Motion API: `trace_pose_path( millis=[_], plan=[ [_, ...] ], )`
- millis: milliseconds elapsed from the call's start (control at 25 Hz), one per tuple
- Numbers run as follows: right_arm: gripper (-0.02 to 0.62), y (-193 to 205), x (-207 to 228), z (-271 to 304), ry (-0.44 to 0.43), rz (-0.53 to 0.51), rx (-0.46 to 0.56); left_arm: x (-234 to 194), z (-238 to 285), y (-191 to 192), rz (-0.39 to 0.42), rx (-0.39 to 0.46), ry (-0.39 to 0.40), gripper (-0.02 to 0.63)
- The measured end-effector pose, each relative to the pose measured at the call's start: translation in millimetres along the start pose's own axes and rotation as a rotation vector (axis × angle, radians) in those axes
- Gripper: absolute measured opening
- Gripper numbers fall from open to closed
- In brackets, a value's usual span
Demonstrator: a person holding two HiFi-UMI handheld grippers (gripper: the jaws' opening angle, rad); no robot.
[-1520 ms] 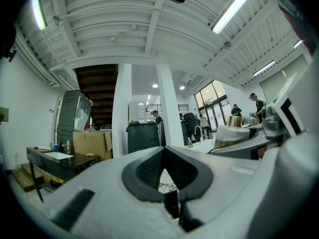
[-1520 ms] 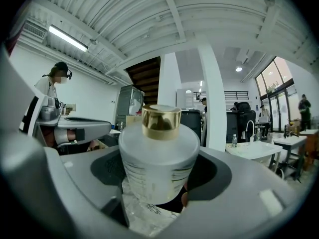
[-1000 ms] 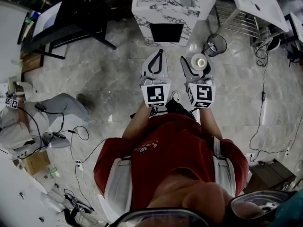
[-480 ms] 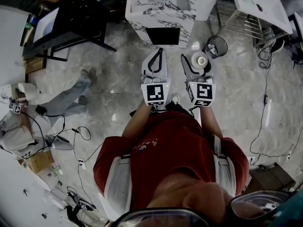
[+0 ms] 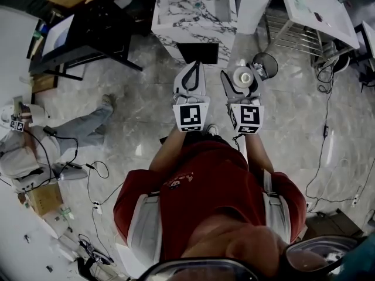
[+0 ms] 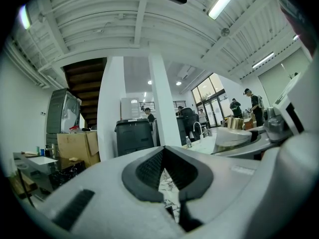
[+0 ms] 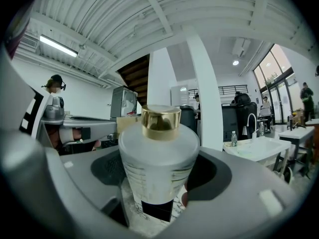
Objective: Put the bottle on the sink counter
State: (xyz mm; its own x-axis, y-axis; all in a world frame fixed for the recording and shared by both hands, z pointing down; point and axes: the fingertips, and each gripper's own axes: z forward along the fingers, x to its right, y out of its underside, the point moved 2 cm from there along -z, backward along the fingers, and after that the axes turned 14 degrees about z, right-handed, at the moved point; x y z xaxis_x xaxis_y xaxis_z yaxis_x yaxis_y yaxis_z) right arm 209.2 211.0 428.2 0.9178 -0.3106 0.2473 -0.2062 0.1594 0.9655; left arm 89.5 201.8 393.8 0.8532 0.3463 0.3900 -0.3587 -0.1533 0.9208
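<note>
A frosted white bottle (image 7: 158, 158) with a gold cap and a dark label stands upright between the jaws of my right gripper (image 7: 160, 176), which is shut on its body. From the head view the bottle (image 5: 246, 77) shows cap-up in the right gripper (image 5: 240, 74). My left gripper (image 5: 196, 65) is held level beside it, shut with its tips meeting and nothing between them; in its own view the left gripper (image 6: 164, 147) frames only background. The marble sink counter (image 5: 176, 16) stands just ahead of both grippers.
A wire bin (image 5: 266, 57) sits on the floor to the right of the counter. A black desk (image 5: 82, 37) is at the upper left, a white table (image 5: 316, 7) at the upper right. A person (image 5: 29, 157) sits on the floor at the left. Cables (image 5: 324, 136) trail on the right.
Both grippers have moved forward together, and the marble counter is closer to them. The bottle stays in the right gripper. The person at the left has shifted a leg.
</note>
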Motion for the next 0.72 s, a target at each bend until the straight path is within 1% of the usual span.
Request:
trace_pose_path(
  millis=[240, 480, 720],
  plan=[
    [0.344, -0.3, 11.4, 4.2, 0.019, -0.011, -0.002, 5.0, 13.1, -0.9, -0.011, 0.020, 0.008, 0.003],
    [0.344, -3.5, 12.4, 16.7, 0.025, -0.026, 0.011, -0.9, 24.6, 1.6, -0.017, 0.041, 0.012, 0.003],
    [0.344, -12.1, 3.6, 44.1, 0.006, -0.051, 0.023, -20.1, 39.9, 5.8, -0.031, 0.056, 0.000, 0.003]
  ],
)
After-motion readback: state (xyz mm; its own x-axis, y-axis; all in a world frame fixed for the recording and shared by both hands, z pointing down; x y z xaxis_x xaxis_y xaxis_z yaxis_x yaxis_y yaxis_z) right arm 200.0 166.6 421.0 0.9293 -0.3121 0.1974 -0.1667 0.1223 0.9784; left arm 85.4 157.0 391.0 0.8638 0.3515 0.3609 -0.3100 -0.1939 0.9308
